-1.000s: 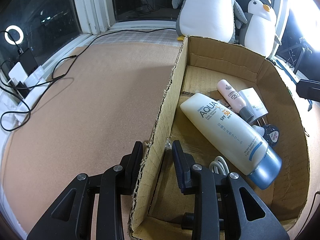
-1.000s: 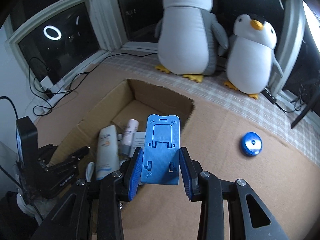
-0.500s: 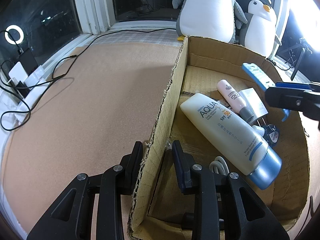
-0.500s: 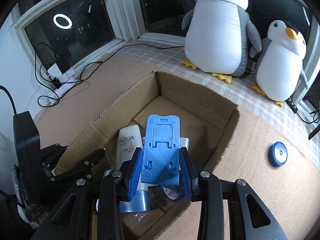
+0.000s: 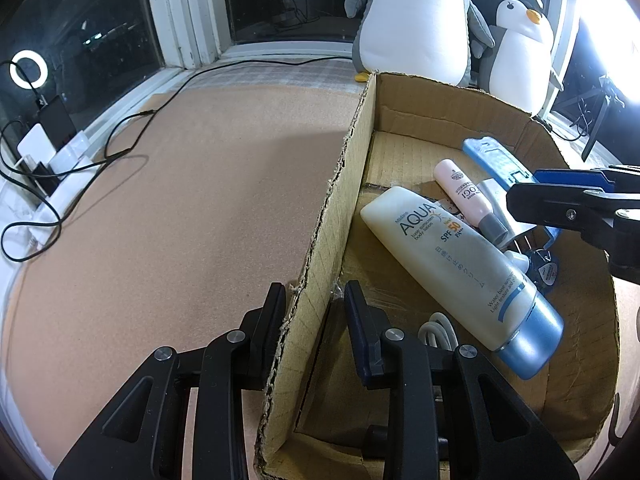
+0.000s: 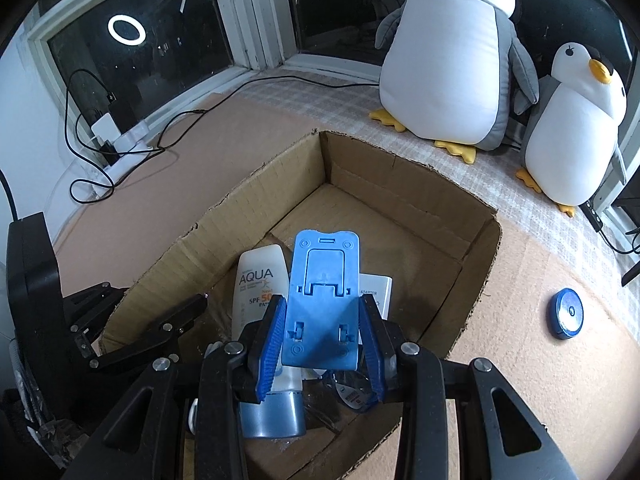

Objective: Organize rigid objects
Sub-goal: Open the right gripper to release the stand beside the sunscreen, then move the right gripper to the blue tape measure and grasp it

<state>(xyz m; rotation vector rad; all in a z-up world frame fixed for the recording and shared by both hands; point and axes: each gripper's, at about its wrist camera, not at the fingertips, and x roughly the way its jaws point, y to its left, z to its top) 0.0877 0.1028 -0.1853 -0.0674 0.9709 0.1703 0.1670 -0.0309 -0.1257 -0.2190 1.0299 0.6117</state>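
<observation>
left gripper (image 5: 314,308) clamped on cardboard box (image 5: 344,184) wall | right gripper (image 6: 322,332) clamped on blue phone stand (image 6: 322,300); sunscreen tube (image 6: 260,284) below-left of its fingers

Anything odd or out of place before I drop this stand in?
One stray: a blue round tin lies on the mat outside the cardboard box. The box's wall edge is ragged, torn cardboard. Nothing spilled.

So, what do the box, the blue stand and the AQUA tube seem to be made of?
Box: corrugated cardboard, matte brown; the torn rims show fluting. Blue phone stand: probably moulded plastic with a finely textured matte face and cut-out slots. AQUA sunscreen tube: likely soft plastic, slightly glossy, with a shiny blue cap.
</observation>
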